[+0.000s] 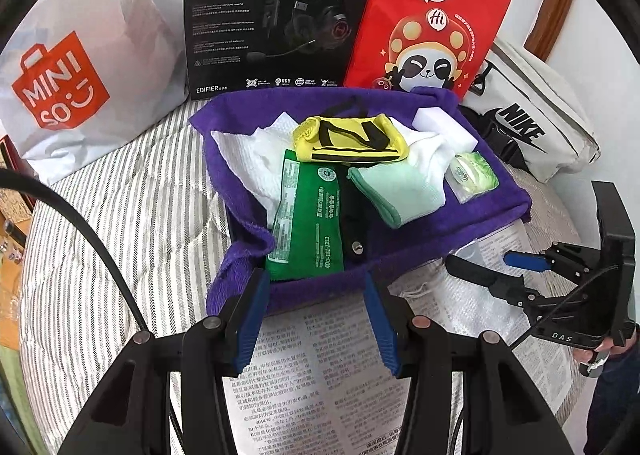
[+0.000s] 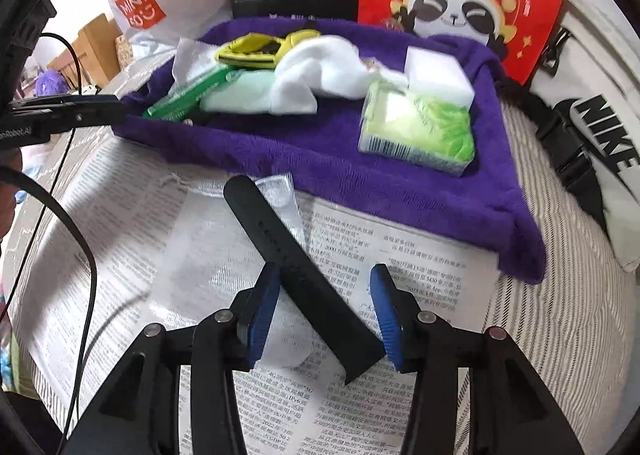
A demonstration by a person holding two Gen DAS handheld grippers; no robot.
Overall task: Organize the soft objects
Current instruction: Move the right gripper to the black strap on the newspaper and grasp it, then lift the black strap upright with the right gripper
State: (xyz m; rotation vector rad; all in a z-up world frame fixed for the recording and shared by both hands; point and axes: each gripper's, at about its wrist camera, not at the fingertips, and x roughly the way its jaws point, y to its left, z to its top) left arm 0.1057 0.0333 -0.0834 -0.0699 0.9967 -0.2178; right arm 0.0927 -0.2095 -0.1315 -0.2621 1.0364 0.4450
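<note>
A purple towel (image 1: pixel 420 231) lies folded up like a tray on a newspaper (image 1: pixel 320 355). In it lie white paper (image 1: pixel 248 159), a yellow sock (image 1: pixel 352 139), a green packet (image 1: pixel 308 223), a mint cloth (image 1: pixel 396 187), a white sock (image 2: pixel 320 67), a white sponge (image 2: pixel 436 75) and a tissue pack (image 2: pixel 420 131). My left gripper (image 1: pixel 314 283) is open, its fingertips straddling the towel's near edge. My right gripper (image 2: pixel 324 275) is open over the newspaper; a black strap (image 2: pixel 296 255) lies slantwise between its fingers, against the left pad.
Behind the towel stand a white Miniso bag (image 1: pixel 80 67), a black headset box (image 1: pixel 280 15) and a red panda bag (image 1: pixel 428 15). A white Nike pouch (image 2: pixel 600 143) lies right of the towel. A clear plastic packet (image 2: pixel 280 191) rests by the strap's tip. Striped bedding (image 1: pixel 120 215) surrounds everything.
</note>
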